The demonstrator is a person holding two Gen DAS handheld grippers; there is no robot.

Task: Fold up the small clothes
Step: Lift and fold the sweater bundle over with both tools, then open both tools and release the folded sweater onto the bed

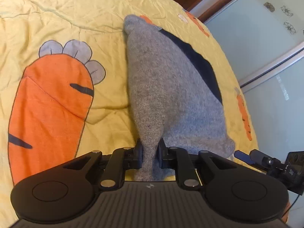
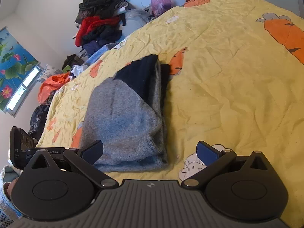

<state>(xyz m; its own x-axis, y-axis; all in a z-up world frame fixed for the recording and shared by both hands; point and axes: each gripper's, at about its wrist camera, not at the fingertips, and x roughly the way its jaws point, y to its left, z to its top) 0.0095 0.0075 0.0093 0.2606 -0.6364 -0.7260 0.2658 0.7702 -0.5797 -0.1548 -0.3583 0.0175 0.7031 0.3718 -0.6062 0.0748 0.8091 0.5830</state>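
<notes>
The left gripper (image 1: 150, 152) points down at the bed and pinches a bunched-up edge of the grey sweater (image 1: 161, 87) tight between its two fingers. The right gripper (image 2: 150, 152) tilts down too, just beside the near end of the sweater (image 2: 125, 121), with its jaws spread wide and nothing between them. The sweater lies folded on the yellow quilt (image 2: 218, 87), and a dark blue part (image 2: 140, 74) shows at its far end. Past the sweater, beyond the quilt's far edge, sits a pile of clothes (image 2: 100, 24) by the wall
</notes>
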